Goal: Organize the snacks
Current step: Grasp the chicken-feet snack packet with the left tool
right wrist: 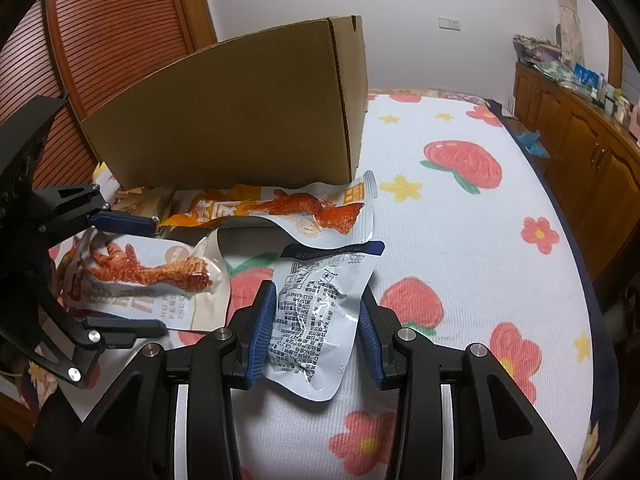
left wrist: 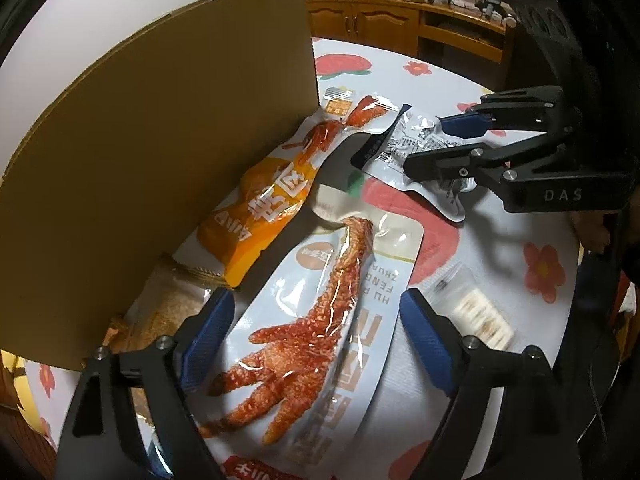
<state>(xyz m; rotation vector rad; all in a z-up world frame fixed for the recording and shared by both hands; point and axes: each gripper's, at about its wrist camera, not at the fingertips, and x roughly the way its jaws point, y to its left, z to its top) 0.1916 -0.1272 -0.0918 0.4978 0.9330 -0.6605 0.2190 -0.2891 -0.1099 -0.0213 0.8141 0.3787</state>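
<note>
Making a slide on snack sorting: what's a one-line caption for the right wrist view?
Right claw straddles a silver packet on the floral cloth, beside a chicken-foot pack and a cardboard box.

Glossy plastic packets (right wrist: 312,312), matt cardboard box (right wrist: 240,120)

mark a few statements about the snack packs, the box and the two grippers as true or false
1. The right gripper has its fingers on either side of a silver foil packet. True.
2. The cardboard box stands on a bare wooden tabletop. False: it stands on a white cloth printed with red fruit and flowers.
3. The left gripper is open over the white chicken foot pack. True.
4. The orange snack pack sits inside the box. False: it lies on the cloth against the outside of the box wall.
5. The silver foil packet is printed side down. False: its black text faces up.
</note>
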